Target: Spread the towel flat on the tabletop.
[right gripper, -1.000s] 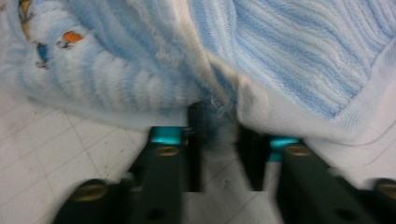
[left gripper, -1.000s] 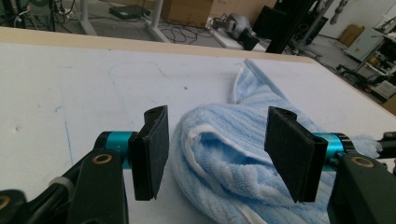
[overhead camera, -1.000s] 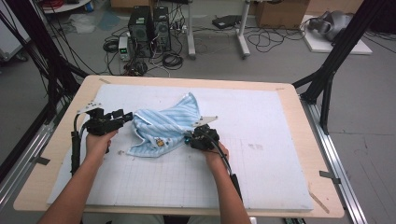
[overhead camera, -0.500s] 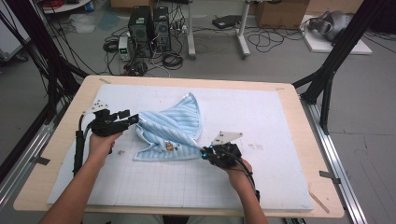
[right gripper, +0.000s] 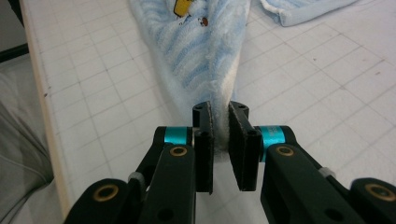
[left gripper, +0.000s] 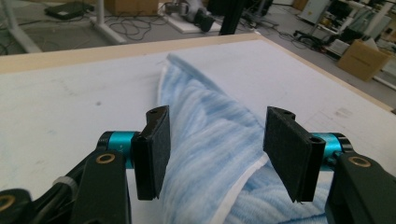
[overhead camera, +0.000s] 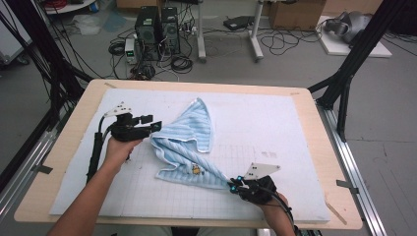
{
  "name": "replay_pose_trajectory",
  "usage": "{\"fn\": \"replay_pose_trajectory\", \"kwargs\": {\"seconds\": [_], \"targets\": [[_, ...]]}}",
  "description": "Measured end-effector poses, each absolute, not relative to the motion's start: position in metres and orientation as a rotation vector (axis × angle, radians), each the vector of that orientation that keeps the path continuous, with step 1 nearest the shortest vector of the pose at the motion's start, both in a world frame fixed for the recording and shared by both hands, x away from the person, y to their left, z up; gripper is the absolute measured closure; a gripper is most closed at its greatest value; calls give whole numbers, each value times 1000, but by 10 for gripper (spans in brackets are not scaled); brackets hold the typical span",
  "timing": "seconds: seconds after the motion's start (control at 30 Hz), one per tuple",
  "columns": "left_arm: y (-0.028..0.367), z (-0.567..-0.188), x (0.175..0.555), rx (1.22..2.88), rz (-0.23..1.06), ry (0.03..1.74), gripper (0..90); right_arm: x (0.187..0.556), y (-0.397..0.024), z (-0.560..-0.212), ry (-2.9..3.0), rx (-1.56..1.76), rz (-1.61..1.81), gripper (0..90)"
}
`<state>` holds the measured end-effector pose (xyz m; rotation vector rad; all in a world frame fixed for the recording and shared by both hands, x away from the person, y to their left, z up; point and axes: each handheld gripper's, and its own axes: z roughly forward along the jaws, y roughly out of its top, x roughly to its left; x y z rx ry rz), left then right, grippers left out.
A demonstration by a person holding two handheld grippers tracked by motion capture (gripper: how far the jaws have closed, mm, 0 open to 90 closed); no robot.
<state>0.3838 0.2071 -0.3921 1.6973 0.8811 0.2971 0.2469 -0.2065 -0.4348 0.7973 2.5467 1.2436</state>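
A light blue striped towel (overhead camera: pixel 189 147) with a small yellow figure on it lies rumpled on the white grid mat (overhead camera: pixel 295 128). One corner of it points toward the far edge. My right gripper (overhead camera: pixel 235 186) is shut on the near right corner of the towel (right gripper: pixel 205 60), which runs stretched from its jaws. My left gripper (overhead camera: pixel 156 126) stands open at the towel's left edge. In the left gripper view the left gripper (left gripper: pixel 212 151) has towel (left gripper: pixel 210 140) lying between its spread jaws, apart from both pads.
The mat covers a wooden table (overhead camera: pixel 322 142) with black frame legs (overhead camera: pixel 344 73) at the right and left. Computers and cables (overhead camera: pixel 157 29) sit on the floor beyond the far edge. The person's trouser leg (right gripper: pixel 18 154) shows past the near table edge.
My right gripper has pulled the towel corner toward the near right, stretching the cloth out. The left gripper has stayed near the towel's left edge, shifting slightly away from the person.
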Motion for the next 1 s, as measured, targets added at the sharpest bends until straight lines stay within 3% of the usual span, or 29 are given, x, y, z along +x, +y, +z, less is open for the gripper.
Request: {"fn": "replay_pose_trajectory", "kwargs": {"seconds": [0.07, 0.17, 0.27, 0.53, 0.77, 0.9, 0.93, 1.0], "targets": [[196, -391, 385, 1723, 288, 851, 418, 244, -210, -434, 2533, 797, 1253, 759], [177, -390, 388, 1795, 284, 795, 413, 248, -218, -430, 2441, 886, 1324, 479], [156, -388, 392, 1880, 277, 752, 405, 255, -227, -425, 2335, 959, 1411, 397], [115, -398, 403, 1978, 245, 716, 357, 266, -238, -424, 2266, 1012, 1479, 391], [89, -415, 403, 2152, 304, 671, 354, 269, -245, -424, 2222, 1044, 1532, 388], [83, -424, 404, 2233, 312, 690, 437, 269, -244, -425, 2230, 1048, 1520, 388], [83, -426, 405, 2259, 317, 685, 484, 269, -243, -425, 2231, 1050, 1522, 388], [83, -426, 406, 2272, 315, 695, 679, 270, -242, -426, 2236, 1047, 1521, 388]]}}
